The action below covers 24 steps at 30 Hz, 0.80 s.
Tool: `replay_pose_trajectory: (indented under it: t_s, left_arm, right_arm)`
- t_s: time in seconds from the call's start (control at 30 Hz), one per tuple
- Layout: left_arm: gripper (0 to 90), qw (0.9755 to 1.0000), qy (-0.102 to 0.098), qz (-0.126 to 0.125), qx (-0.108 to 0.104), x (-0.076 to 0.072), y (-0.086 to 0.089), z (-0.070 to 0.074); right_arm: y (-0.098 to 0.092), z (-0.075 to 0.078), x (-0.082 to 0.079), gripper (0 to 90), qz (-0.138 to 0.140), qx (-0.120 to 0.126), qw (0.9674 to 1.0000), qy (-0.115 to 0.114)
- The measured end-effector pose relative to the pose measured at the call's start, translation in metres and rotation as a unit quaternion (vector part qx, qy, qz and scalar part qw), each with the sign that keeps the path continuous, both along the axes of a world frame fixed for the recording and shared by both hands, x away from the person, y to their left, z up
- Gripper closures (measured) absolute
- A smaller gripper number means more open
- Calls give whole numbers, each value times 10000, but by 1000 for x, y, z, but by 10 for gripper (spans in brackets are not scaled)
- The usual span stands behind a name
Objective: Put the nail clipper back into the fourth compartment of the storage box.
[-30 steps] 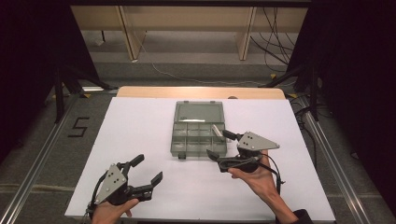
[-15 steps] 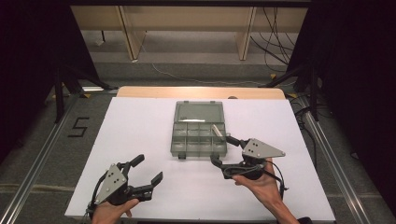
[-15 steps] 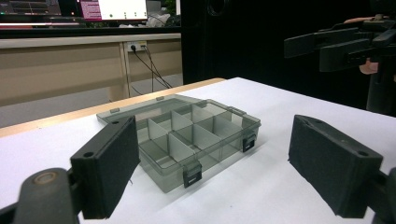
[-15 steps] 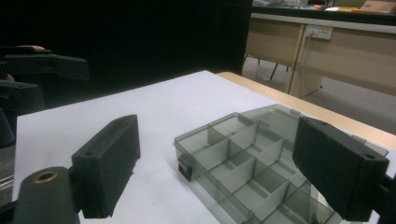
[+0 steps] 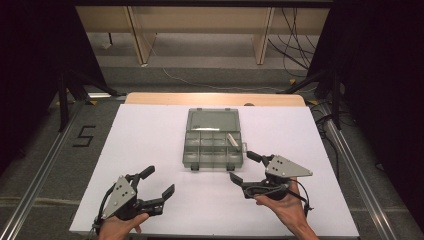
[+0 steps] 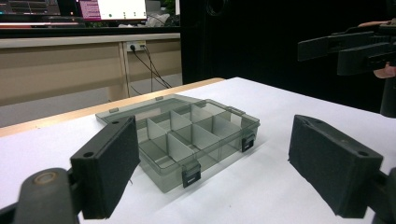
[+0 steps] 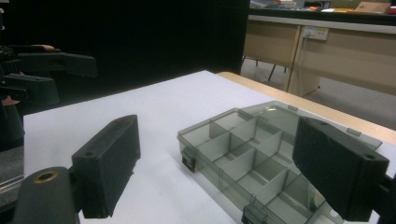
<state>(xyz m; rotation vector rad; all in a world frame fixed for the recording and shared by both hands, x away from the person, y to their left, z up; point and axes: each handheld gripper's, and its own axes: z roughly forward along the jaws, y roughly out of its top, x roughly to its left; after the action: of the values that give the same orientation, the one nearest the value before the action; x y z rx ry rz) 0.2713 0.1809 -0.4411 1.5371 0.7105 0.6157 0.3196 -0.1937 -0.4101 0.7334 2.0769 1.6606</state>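
Jaws apart and empty, the right gripper (image 5: 248, 168) hovers just right of the open compartment box (image 5: 213, 146) at the counter (image 5: 150, 130) centre; the left gripper (image 5: 159, 182) waits near-left, also open. Nothing grasped; work appears barely begun.

Bright even tabletop, dark surroundings, slight softness.

The left gripper (image 5: 156, 182) sits at the lower left of the high view, held by a hand (image 5: 119, 227) entering from the bottom edge, jaws spread wide and aimed up and to the right. The right gripper (image 5: 244, 166) is at lower right (grey three-cornered plate on top), jaws wide apart and pointing left, its hand (image 5: 282, 205) gripping from below.
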Motion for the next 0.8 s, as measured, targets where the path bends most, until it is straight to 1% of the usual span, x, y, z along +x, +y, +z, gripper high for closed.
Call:
replay_pose_trajectory:
  t_s: [0.03,0.07,0.1,0.13,0.17,0.2,0.23,0.27,0.3,0.33,0.37,0.43,0.5,0.53,0.57,0.6,0.63,0.67,0.7,0.73,0.77,0.8]
  left_arm:
    - [156,10000,-2,-2,0,0,0,0]
    - [156,10000,-2,-2,0,0,0,0]
    - [156,10000,14,0,-19,0,0,0]
    - [156,10000,19,0,-17,0,0,0]
    - [156,10000,19,-1,-14,0,0,0]
    - [156,10000,19,-1,-14,0,0,0]
    - [156,10000,19,-2,-12,0,0,0]
    - [156,10000,2,-6,6,0,0,0]
    - [156,10000,0,-6,10,0,0,0]
    - [156,10000,-4,-8,16,0,0,0]
    - [156,10000,-64,-50,3,1,0,0]
    - [156,10000,-60,-56,1,1,0,0]
    - [156,10000,-47,-55,-4,0,0,0]
    - [156,10000,18,-18,20,-1,0,0]
    - [156,10000,19,-17,10,-1,0,0]
    - [156,10000,14,-15,8,-1,0,0]
    - [156,10000,14,-15,8,-1,0,0]
    - [156,10000,16,-12,2,-1,1,0]
    - [156,10000,16,-12,2,-1,1,0]
    - [156,10000,12,-20,11,-1,0,0]
    - [156,10000,6,-28,30,-1,0,0]
    - [156,10000,31,-34,12,-2,0,0]
  right_arm:
    - [-1,0,-1,161,-10,-37,10000,7]
    - [-2,-1,-1,161,-61,-30,9999,-113]
    - [-3,-2,-2,161,-27,-54,10000,-62]
    - [-3,-3,-4,161,-62,-47,9999,-66]
    - [-3,-4,-3,161,-17,-15,9999,-100]
    - [-4,-5,-6,161,0,-42,10000,73]
    - [-4,-6,-7,161,-49,-64,10000,41]
    - [-5,-7,-8,161,-65,-137,9999,52]
    - [-5,-7,-8,161,-65,-137,9999,52]
    - [-5,-10,-9,161,-3,-88,9999,119]
    - [-6,-11,-10,161,-33,-84,9999,99]
    - [-6,-13,-12,161,-61,-104,9999,98]
    - [-8,-14,-14,160,-74,-173,9997,136]
    - [-9,-15,-14,160,-36,-184,9997,174]
    - [-9,-16,-15,161,-48,-186,9997,161]
    - [-11,-17,-15,161,-118,-208,9997,34]
    - [-11,-17,-15,161,-118,-208,9997,34]
    - [-12,-18,-18,161,-109,-194,9996,149]
    - [-12,-19,-19,161,-83,-157,9997,167]
    - [-13,-19,-20,161,-128,-208,9996,138]
    - [-14,-19,-20,161,-168,-231,9996,42]
    - [-14,-20,-21,161,-126,-158,9998,78]
